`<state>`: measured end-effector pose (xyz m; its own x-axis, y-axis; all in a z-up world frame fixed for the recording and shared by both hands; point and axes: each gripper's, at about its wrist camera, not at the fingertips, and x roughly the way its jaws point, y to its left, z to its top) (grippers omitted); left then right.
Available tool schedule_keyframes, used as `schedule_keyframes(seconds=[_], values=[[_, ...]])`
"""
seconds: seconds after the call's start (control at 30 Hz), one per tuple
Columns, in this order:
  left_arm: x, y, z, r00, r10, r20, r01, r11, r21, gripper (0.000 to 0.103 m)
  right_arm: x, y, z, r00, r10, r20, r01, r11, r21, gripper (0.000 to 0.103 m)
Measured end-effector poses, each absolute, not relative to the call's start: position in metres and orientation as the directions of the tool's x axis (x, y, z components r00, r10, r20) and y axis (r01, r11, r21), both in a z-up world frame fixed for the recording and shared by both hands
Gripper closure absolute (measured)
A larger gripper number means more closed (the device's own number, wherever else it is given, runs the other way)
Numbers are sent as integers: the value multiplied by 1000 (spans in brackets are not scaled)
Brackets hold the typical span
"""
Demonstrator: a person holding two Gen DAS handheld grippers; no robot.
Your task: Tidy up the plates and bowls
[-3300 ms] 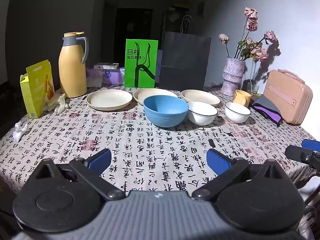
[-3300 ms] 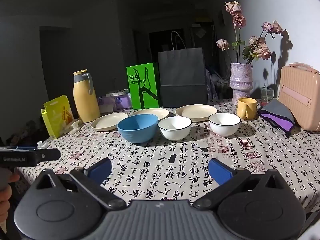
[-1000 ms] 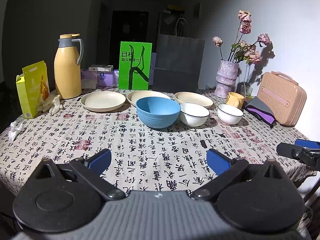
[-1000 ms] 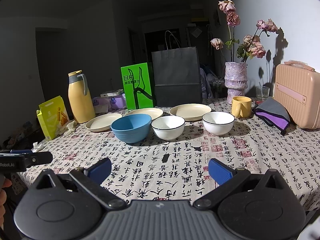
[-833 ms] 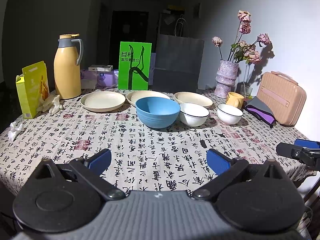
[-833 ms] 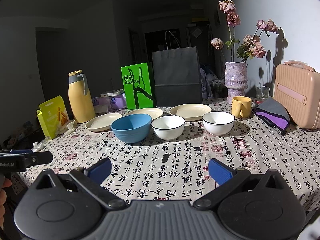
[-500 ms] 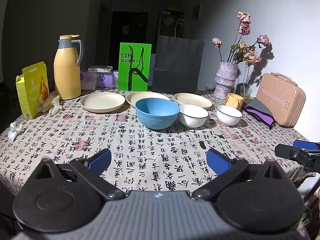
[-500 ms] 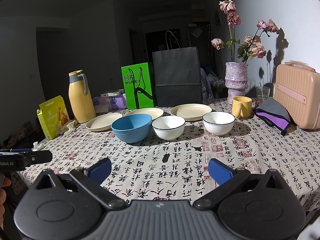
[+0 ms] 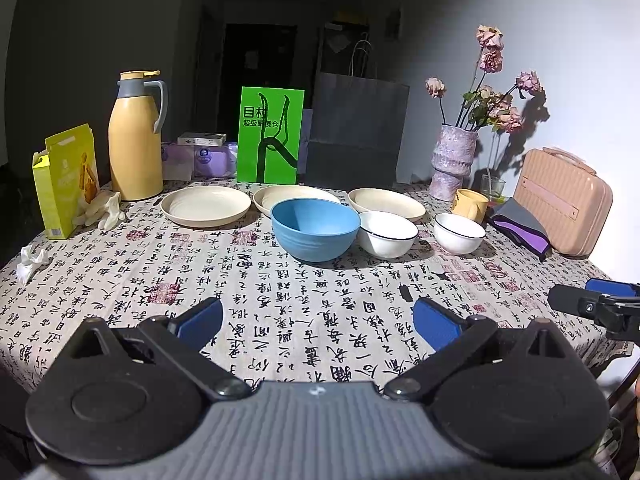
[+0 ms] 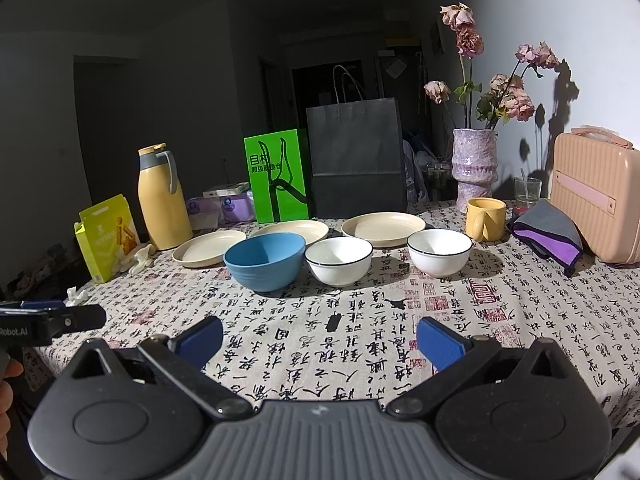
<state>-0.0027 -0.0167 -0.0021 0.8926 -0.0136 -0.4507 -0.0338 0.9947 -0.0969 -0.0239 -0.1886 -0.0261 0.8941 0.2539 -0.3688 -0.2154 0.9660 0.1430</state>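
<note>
Ahead of the left tongs [image 9: 316, 322], whose blue pads stand wide apart and grip nothing, the big sky-blue round bowl [image 9: 315, 228] sits straight in line. Just right of it comes a glossy white bowl with a thin dark rim [image 9: 387, 233], and a smaller white dark-rimmed bowl [image 9: 459, 233] further right. Behind them lie three shallow cream plates, matte and faintly ringed: one to the left [image 9: 206, 205], one half hidden by the blue bowl [image 9: 296, 195], one to the right [image 9: 386, 202]. All rest on a counter [image 9: 280, 300] draped in calligraphy-printed cloth, which looks liable to drag and wrinkle if a plate is slid rather than lifted. The thin plate lips offer little for the pads to bite, so a shallow pinch may slip.

Beyond the right tongs [image 10: 320, 338], likewise spread and empty, the same blue bowl [image 10: 264, 260] lies ahead and left, the two white bowls [image 10: 339, 266] [image 10: 439, 252] ahead and right. Their glazed, curved walls could squirt from the pads, or chip if nested carelessly. A yellow ceramic mug [image 10: 485, 218] and a knobbly lilac vase of dried roses [image 10: 475, 168] stand far right; a wide swing towards the rightmost plate [image 10: 383, 229] might topple them.
</note>
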Motion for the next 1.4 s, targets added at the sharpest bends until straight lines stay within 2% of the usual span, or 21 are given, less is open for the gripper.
schedule_keyframes(seconds=[0.6,1.4], values=[[13,-11,13,908,-2,-420,-53,992,-118,0,6,-178,-15,889,271,-368,-242,962,123,0],[68,1,16,895,4,-447,-72,988,-134,0,64,-180,-10,882,276,-383,-241,961,137,0]])
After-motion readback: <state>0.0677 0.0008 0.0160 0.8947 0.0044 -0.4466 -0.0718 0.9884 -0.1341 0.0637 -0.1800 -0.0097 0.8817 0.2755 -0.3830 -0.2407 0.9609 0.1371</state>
